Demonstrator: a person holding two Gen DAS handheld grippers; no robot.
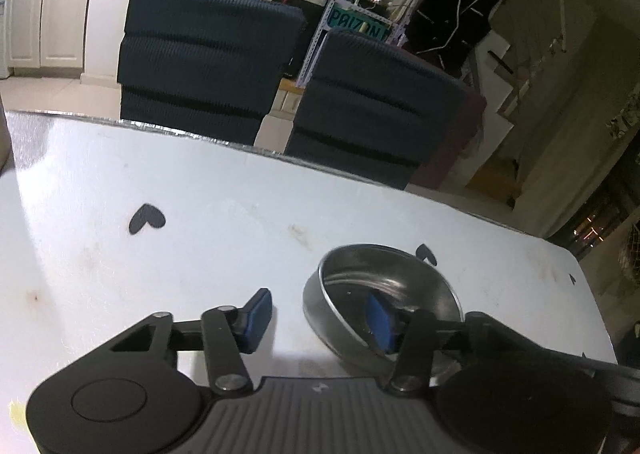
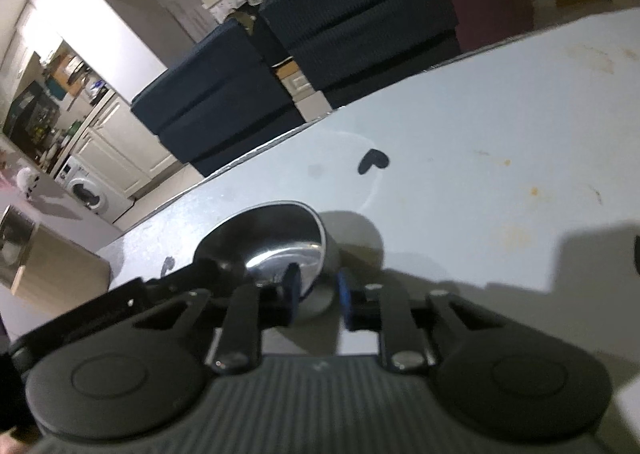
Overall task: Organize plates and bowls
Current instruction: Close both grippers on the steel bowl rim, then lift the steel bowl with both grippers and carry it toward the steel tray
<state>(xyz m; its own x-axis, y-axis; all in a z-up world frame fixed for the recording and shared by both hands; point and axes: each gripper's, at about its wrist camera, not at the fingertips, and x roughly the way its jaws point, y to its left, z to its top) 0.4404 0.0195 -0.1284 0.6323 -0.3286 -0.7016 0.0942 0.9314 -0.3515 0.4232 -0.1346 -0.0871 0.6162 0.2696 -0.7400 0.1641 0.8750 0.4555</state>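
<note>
A shallow steel bowl (image 1: 384, 294) sits on the white table (image 1: 160, 182) in the left wrist view. My left gripper (image 1: 318, 320) is open: its right pad is inside the bowl and its left pad is outside the near rim, apart from it. In the right wrist view the same kind of steel bowl (image 2: 272, 242) is tilted and lifted off the table (image 2: 480, 142). My right gripper (image 2: 318, 294) has one blue pad inside the rim and one outside, shut on the bowl's near wall.
Two dark blue chairs (image 1: 208, 54) stand behind the table's far edge. Small dark heart marks (image 1: 146, 218) dot the tabletop. A cardboard box (image 2: 52, 278) sits at the table's left end in the right wrist view. Kitchen cabinets and a washing machine (image 2: 88, 190) lie beyond.
</note>
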